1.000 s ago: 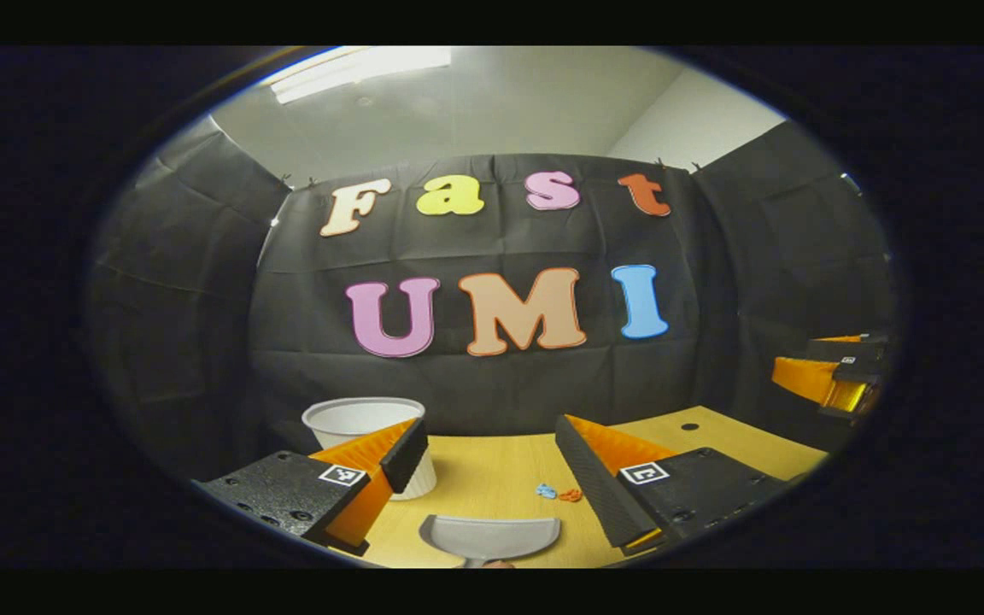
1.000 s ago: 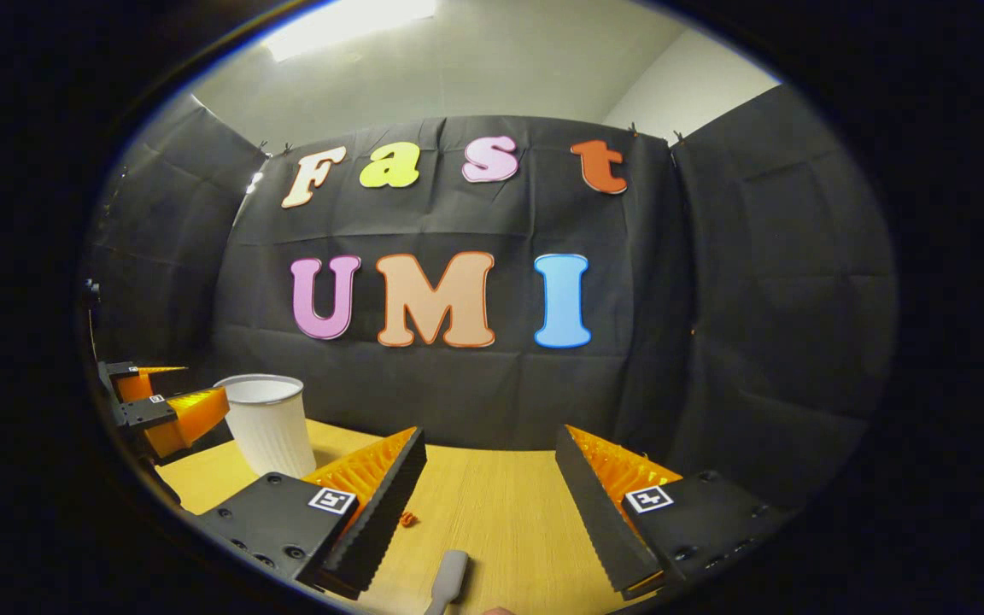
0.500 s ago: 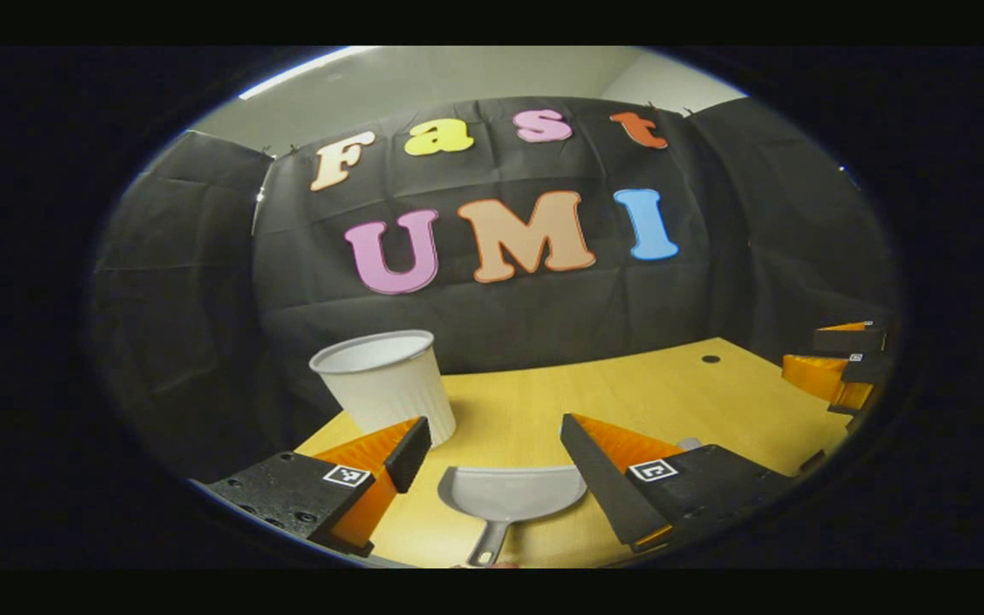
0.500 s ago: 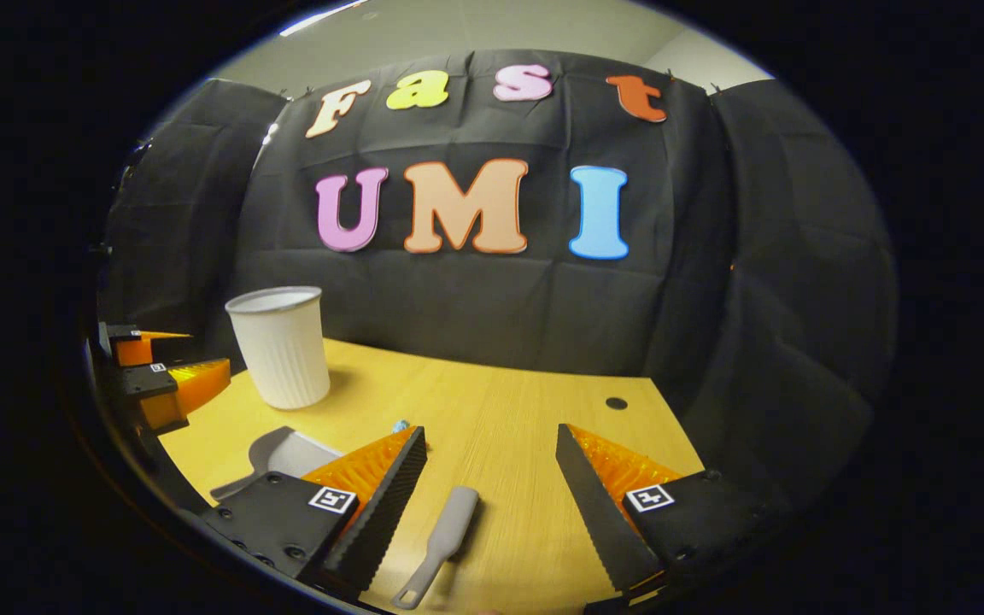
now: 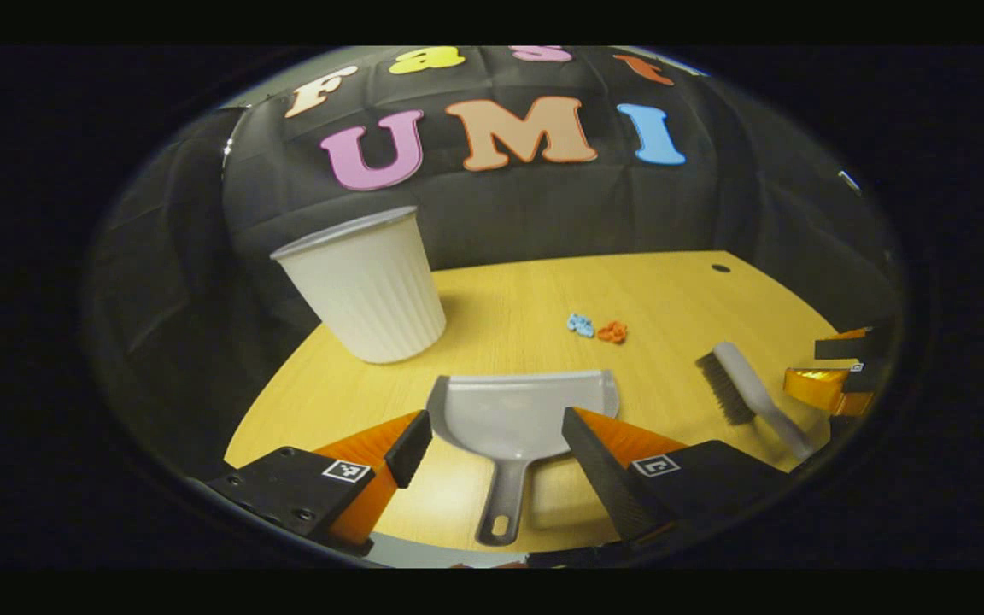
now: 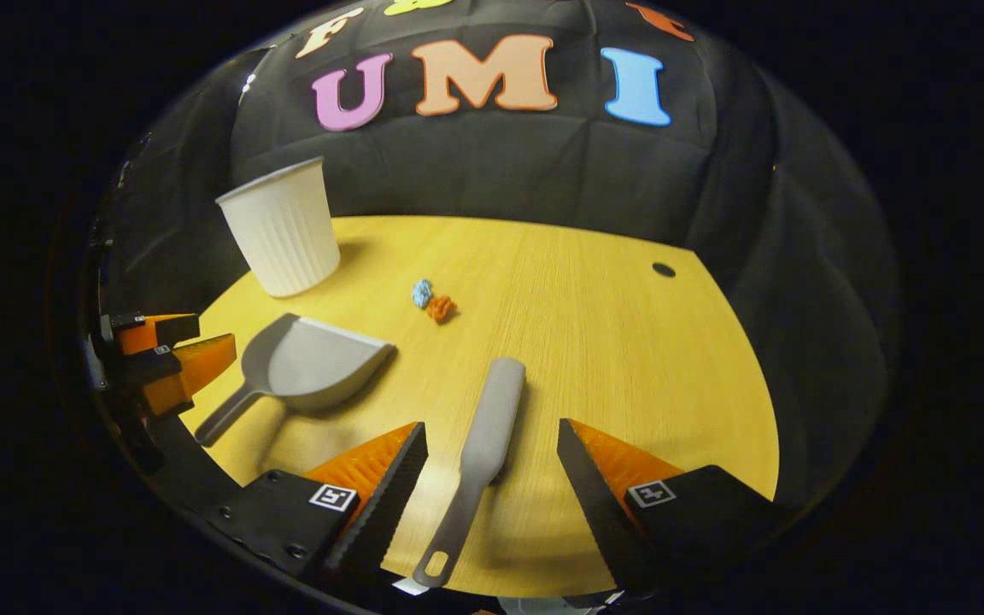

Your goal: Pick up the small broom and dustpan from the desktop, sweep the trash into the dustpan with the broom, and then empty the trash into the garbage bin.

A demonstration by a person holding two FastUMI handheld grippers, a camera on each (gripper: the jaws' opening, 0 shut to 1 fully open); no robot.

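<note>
A grey dustpan point(image 5: 522, 414) lies on the wooden desktop point(image 5: 671, 290), its handle pointing toward me between the fingers of my left gripper point(image 5: 496, 431), which is open above it. In the right gripper view the grey broom point(image 6: 483, 453) lies with its handle between the fingers of my right gripper point(image 6: 492, 448), also open above it. The dustpan point(image 6: 304, 367) lies to its left. Two bits of trash, one blue point(image 6: 422, 293) and one orange point(image 6: 441, 307), lie mid-desk; I see them as well as trash point(image 5: 597, 328) in the left gripper view. A white ribbed bin point(image 5: 364, 286) stands at the back left.
The bin point(image 6: 281, 226) stands near the desk's far left edge. A small round hole point(image 6: 664, 270) sits in the desktop at the far right. The broom point(image 5: 752, 397) lies right of the dustpan, with the right gripper point(image 5: 834, 371) near it. The left gripper point(image 6: 163, 363) hovers by the dustpan's handle.
Both grippers have tilted downward and drawn closer over the desk, bringing the dustpan, broom and trash fully into sight. Both stay open.
</note>
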